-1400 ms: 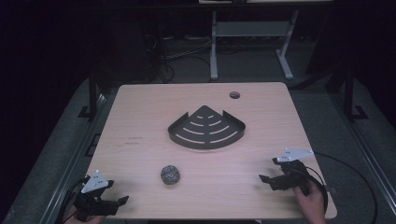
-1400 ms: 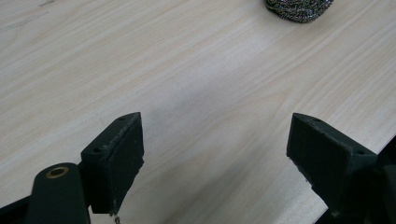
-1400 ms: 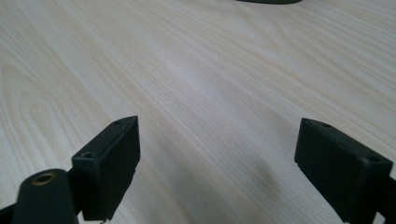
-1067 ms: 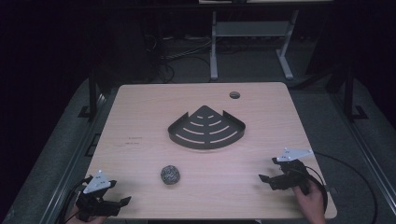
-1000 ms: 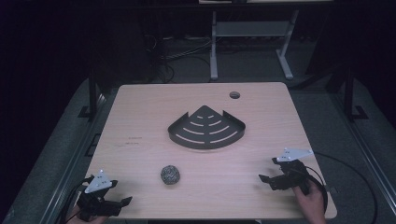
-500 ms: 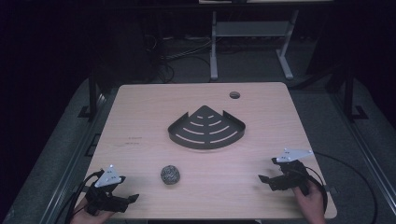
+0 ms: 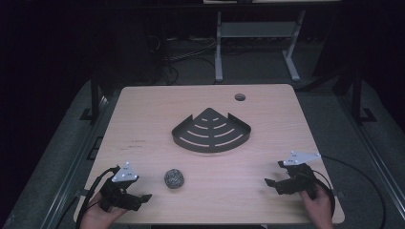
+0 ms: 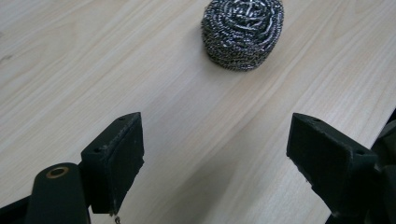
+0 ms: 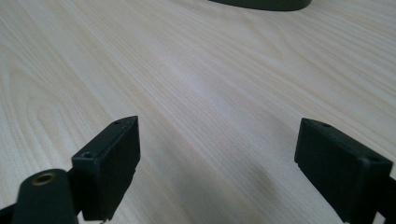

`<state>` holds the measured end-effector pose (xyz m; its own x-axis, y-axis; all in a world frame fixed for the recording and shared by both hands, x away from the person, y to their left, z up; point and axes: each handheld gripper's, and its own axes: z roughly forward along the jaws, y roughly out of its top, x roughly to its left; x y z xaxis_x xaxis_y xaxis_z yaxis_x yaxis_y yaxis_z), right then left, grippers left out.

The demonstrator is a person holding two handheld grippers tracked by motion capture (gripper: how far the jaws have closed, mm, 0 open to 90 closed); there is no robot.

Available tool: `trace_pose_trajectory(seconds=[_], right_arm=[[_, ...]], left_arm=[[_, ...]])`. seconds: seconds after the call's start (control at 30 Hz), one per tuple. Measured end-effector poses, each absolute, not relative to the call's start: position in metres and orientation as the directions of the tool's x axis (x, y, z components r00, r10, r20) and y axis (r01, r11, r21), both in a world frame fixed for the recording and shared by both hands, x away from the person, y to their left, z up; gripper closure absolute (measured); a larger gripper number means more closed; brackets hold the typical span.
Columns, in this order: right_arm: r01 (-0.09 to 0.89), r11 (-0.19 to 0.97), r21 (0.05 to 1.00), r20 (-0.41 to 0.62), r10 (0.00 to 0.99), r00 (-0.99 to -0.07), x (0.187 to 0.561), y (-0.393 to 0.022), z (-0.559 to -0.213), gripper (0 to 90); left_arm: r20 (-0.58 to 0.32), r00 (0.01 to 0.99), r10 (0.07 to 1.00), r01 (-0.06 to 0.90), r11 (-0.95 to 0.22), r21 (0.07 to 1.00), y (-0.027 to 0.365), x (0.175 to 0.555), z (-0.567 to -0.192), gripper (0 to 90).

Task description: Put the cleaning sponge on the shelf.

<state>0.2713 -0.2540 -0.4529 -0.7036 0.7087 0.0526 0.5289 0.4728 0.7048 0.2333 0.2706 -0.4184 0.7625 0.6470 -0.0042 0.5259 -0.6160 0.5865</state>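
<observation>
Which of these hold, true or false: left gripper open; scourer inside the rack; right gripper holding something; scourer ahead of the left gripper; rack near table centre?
1. The left gripper is open. True.
2. The steel scourer lies inside the black corner rack. False: it sits on the bare table, apart from the rack.
3. The right gripper holds something. False: open, nothing between its fingers.
4. The scourer lies ahead of the left gripper, untouched. True.
5. The rack sits near the table's centre. True.

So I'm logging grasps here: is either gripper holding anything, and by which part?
Nothing is held. The left gripper is open, short of the scourer; the right gripper is open over bare table.
</observation>
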Motion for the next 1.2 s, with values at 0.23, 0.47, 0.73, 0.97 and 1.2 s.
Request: trace_pose_trajectory(seconds=[0.23, 0.47, 0.73, 0.97, 1.2], right_arm=[[0.526, 0.479, 0.703, 0.051, 0.703, -0.709, 0.272, -0.252, -0.453, 13.9], [0.526, 0.477, 0.704, 0.057, 0.701, -0.711, 0.273, -0.251, -0.453, 13.9], [0.523, 0.483, 0.702, 0.054, 0.697, -0.715, 0.273, -0.248, -0.452, 13.9], [0.524, 0.472, 0.709, 0.058, 0.702, -0.71, 0.273, -0.25, -0.451, 13.9], [0.524, 0.475, 0.707, 0.057, 0.7, -0.712, 0.273, -0.249, -0.452, 13.9]], left_arm=[[-0.007, 0.775, 0.632, 0.52, -0.63, 0.578, 0.262, 0.239, -0.417, 18.3], [-0.01, 0.797, 0.604, 0.502, -0.652, 0.568, 0.247, 0.248, -0.416, 18.3], [-0.011, 0.808, 0.59, 0.494, -0.667, 0.558, 0.235, 0.256, -0.415, 18.3], [-0.009, 0.816, 0.577, 0.489, -0.683, 0.542, 0.228, 0.26, -0.417, 18.3], [-0.012, 0.822, 0.57, 0.486, -0.689, 0.537, 0.221, 0.266, -0.417, 18.3]])
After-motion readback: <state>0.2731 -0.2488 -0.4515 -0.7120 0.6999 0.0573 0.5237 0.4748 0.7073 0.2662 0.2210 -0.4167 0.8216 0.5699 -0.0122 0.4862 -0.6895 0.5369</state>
